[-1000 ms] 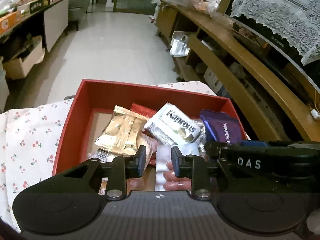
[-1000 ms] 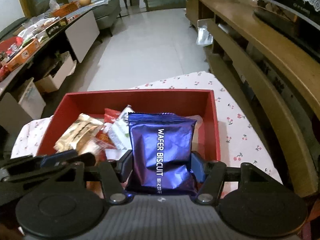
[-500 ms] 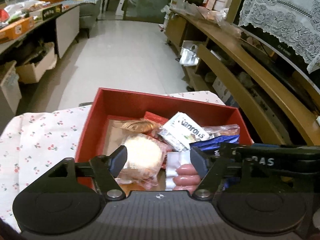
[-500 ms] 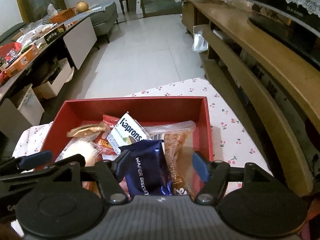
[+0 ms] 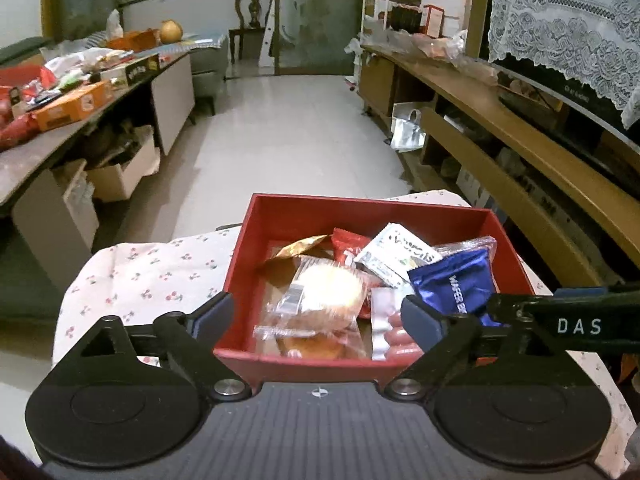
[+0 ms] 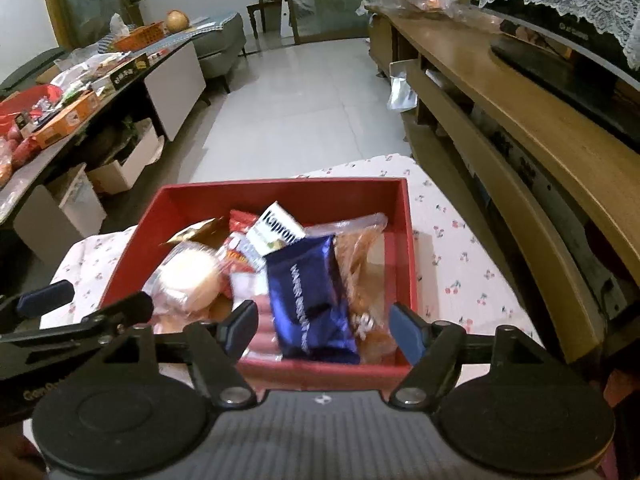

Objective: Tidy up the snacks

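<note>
Both grippers, left gripper (image 5: 316,316) and right gripper (image 6: 322,326), jaws spread wide, empty, above red box (image 6: 280,194). Snacks, blue wafer packet (image 6: 310,300) included, lie inside. Likely between placements; next needs another loose snack.

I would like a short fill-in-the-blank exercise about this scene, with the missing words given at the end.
1. All the snacks lie inside a box whose colour is ____.
2. The blue wafer packet lies to the ____ of the round cake in the right wrist view.
3. The left gripper and the right gripper both have jaws that are ____.
4. The cloth under the box is printed with small ____.

Missing words: red; right; open; cherries
</note>
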`<state>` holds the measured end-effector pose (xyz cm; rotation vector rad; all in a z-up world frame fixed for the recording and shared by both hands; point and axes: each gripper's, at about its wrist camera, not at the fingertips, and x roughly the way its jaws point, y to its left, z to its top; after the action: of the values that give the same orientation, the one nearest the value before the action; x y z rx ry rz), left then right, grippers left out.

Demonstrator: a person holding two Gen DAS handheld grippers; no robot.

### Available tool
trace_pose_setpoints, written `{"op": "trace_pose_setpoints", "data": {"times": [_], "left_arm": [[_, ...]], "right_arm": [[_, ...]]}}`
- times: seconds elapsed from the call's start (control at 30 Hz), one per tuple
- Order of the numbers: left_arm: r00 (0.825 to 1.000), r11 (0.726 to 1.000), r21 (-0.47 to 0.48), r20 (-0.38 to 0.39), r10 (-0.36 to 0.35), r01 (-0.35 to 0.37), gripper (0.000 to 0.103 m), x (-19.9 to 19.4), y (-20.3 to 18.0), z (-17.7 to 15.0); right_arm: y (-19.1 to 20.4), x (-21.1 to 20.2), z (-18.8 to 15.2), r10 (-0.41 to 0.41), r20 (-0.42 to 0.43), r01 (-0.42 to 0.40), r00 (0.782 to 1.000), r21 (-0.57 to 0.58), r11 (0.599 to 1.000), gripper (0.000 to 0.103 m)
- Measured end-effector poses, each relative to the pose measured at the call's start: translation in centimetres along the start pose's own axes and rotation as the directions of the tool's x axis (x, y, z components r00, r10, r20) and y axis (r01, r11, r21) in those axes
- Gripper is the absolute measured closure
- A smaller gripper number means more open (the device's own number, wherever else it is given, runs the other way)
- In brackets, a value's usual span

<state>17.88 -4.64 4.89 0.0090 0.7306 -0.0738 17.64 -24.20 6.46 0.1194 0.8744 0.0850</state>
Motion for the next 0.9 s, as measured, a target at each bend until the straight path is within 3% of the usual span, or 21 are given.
{"op": "trace_pose_setpoints", "data": {"times": [0.17, 0.3, 0.67, 0.77, 0.9], "left_arm": [[0.999, 1.000, 0.002, 0.042, 0.027, -0.027, 0.000, -2.1, 0.1, -1.1], [0.994, 0.999, -0.002, 0.097, 0.051, -0.051, 0.000, -4.2, 0.3, -1.8], [0.956, 0.986, 0.051, 0.257, 0.139, -0.157, 0.000, -10.1, -0.6, -4.6], [0.966, 0.988, 0.064, 0.231, 0.120, -0.138, 0.000, -10.0, -0.9, -5.3], [0.987, 0.998, 0.019, 0.151, 0.051, -0.054, 0.000, -9.7, -0.1, -5.8]], "right_arm": [[0.4, -2.2, -1.6, 0.011, 0.023, -0.011, 1.000, 0.000, 1.000, 0.014], [0.7, -3.9, -2.9, 0.025, 0.045, -0.026, 0.999, 0.005, 1.000, 0.014], [1.2, -9.0, -6.3, 0.070, 0.119, -0.071, 0.990, 0.002, 0.997, 0.013], [1.2, -9.3, -7.1, 0.061, 0.115, -0.062, 0.991, 0.001, 0.998, 0.012], [1.0, -9.4, -8.2, 0.049, 0.097, -0.051, 0.994, 0.015, 0.999, 0.012]]}}
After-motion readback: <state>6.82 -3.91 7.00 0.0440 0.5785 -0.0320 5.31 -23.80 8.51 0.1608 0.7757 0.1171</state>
